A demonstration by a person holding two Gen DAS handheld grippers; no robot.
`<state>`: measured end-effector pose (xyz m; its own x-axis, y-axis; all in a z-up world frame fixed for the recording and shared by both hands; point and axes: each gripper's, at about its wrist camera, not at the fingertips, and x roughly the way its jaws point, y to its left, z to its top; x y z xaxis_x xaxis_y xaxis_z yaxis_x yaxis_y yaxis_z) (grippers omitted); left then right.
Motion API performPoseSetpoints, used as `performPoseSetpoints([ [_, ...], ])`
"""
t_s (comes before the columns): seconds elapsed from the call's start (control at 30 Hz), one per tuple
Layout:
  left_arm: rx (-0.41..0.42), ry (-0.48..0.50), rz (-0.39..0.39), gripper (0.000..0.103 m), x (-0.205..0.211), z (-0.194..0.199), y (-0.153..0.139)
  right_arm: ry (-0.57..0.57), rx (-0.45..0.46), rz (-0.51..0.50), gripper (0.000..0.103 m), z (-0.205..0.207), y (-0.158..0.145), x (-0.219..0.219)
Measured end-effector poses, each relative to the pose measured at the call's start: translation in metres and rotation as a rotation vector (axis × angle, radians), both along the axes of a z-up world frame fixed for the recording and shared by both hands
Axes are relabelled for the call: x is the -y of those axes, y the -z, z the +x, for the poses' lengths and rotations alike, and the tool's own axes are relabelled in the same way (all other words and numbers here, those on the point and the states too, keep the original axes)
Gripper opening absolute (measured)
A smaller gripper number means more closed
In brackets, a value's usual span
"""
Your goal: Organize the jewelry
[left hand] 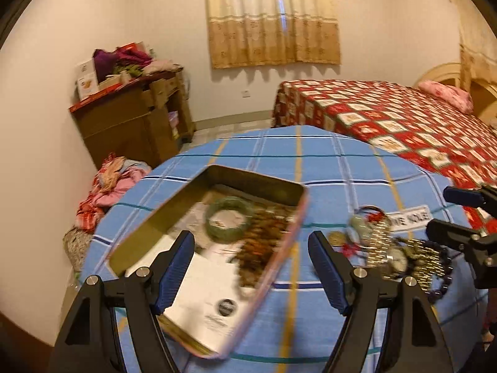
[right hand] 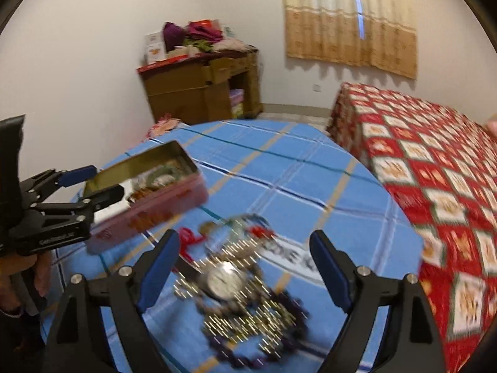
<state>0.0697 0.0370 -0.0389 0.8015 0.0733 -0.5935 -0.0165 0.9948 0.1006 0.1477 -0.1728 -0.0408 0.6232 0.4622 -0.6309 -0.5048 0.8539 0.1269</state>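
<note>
An open pink tin box (left hand: 217,248) lies on the blue plaid table (left hand: 326,168). It holds a green bangle (left hand: 228,222), a brown bead string (left hand: 264,242) and a white card (left hand: 205,289). My left gripper (left hand: 251,270) is open, its fingers either side of the tin's near end. A pile of jewelry (right hand: 245,292) with a silver watch (right hand: 225,281), sparkly bands and dark purple beads (right hand: 292,314) lies right of the tin (right hand: 149,192). My right gripper (right hand: 245,273) is open just above the pile. It shows at the right edge of the left wrist view (left hand: 459,217).
A bed with a red patterned cover (left hand: 403,124) stands behind the table to the right. A brown cabinet piled with clothes (left hand: 133,108) is against the far wall. A heap of clothes (left hand: 105,186) lies on the floor to the left. A curtain (left hand: 273,18) covers the window.
</note>
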Motion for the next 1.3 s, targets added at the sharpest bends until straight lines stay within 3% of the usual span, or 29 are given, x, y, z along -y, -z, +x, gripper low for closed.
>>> performPoseSetpoints([
  [0.2, -0.033, 0.060, -0.003, 0.076, 0.031, -0.003, 0.015, 0.061, -0.031, 0.022, 0.088, -0.010, 0.015, 0.026],
  [0.33, -0.074, 0.079, 0.025, 0.076, 0.044, -0.005, 0.029, 0.047, -0.035, -0.023, 0.088, -0.019, 0.029, 0.029],
  [0.5, -0.054, 0.070, 0.007, 0.076, 0.043, -0.011, 0.025, 0.038, -0.070, -0.055, 0.067, -0.020, 0.043, 0.039],
  [0.7, -0.057, 0.069, -0.005, 0.075, 0.044, -0.014, 0.026, 0.034, -0.067, -0.024, 0.056, -0.023, 0.037, 0.040],
  [0.8, -0.067, 0.072, -0.013, 0.066, 0.043, -0.012, 0.027, 0.010, -0.058, -0.022, 0.053, -0.026, 0.034, 0.030],
  [0.83, -0.076, 0.081, -0.019, 0.062, 0.043, -0.011, 0.028, 0.003, -0.057, -0.023, 0.053, -0.025, 0.035, 0.026],
  [1.1, -0.189, 0.160, -0.052, 0.062, 0.063, 0.015, 0.042, 0.035, -0.056, -0.023, 0.053, -0.022, 0.040, 0.023],
  [1.27, -0.215, 0.201, -0.075, 0.062, 0.077, 0.027, 0.045, 0.055, -0.065, -0.004, 0.053, -0.020, 0.041, 0.028],
  [1.3, -0.216, 0.208, -0.076, 0.057, 0.078, 0.028, 0.045, 0.056, -0.069, -0.002, 0.053, -0.019, 0.042, 0.028],
])
